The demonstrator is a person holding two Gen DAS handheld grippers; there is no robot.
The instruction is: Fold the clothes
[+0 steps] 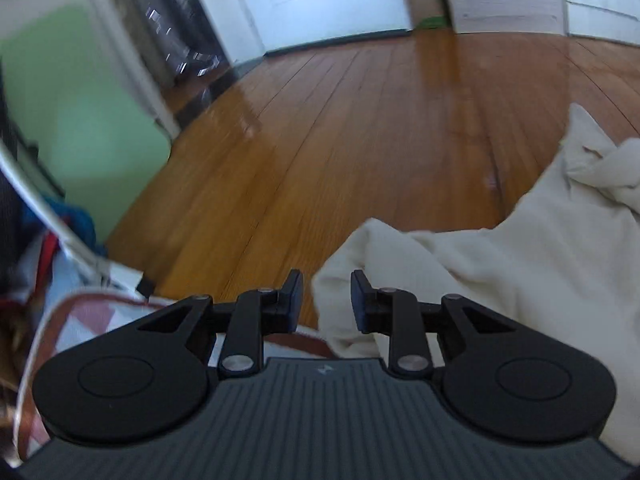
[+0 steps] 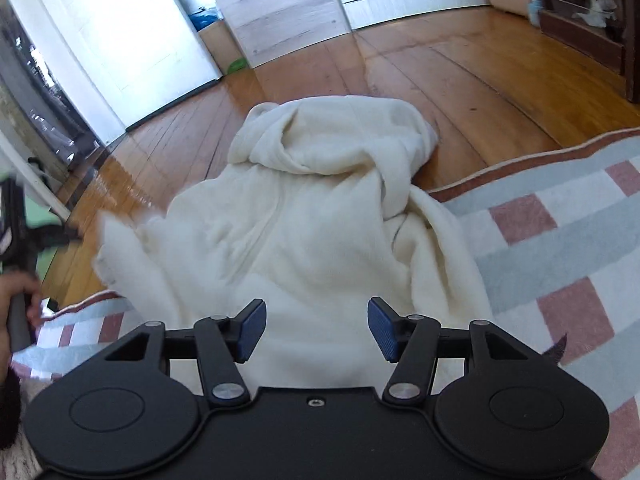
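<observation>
Item: one cream fleece hooded garment (image 2: pixel 304 216), seen in the centre of the right wrist view, lying rumpled half on the wooden floor (image 2: pixel 460 80) and half on the checked rug (image 2: pixel 560 248); the hood (image 2: pixel 336 140) is bunched toward the upper middle of the frame, and one edge is lifted and blurred at the left middle. In the left wrist view the same garment (image 1: pixel 500 272) fills the lower right, with a corner of it lying between and just behind the finger pads. Left gripper (image 1: pixel 326 300): jaws parted, nothing pinched, cloth close to the right pad (image 1: pixel 362 300). Right gripper (image 2: pixel 316 328): jaws spread wide above the near hem, nothing held. A hand (image 2: pixel 16 292) gripping a handle is seen at the left edge of the right wrist view. Stage, as judged: the garment is not laid flat and no neat fold is visible, so the spreading or straightening stage is taken to be in hand; whether a fold has been attempted cannot be told. Next move, as judged: both sets of jaws are required to be closed on opposite edges of the cloth, so that it can be drawn taut and flattened. Left view is blurred by motion.
</observation>
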